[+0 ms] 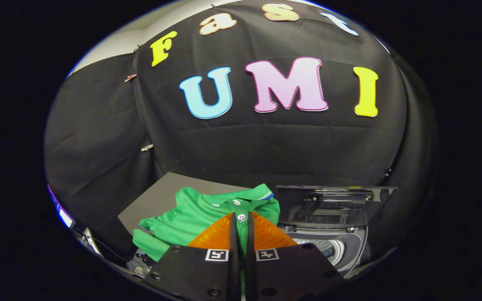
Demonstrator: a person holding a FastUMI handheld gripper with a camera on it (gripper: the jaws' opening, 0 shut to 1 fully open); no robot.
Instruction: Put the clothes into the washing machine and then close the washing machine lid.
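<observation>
A green polo shirt with a white-trimmed collar lies bunched on a grey board, left of the washing machine. My gripper has its orange fingers drawn close together on the shirt's button placket. A strip of green cloth runs down the narrow gap between them, and a white button sits right at the tips. To the right, the small washing machine stands with its dark transparent lid raised upright. The ribbed drum shows just beyond my right finger.
Black cloth walls close in behind and on both sides. A few small items and cables lie by the board's left front corner, partly hidden by my gripper body.
</observation>
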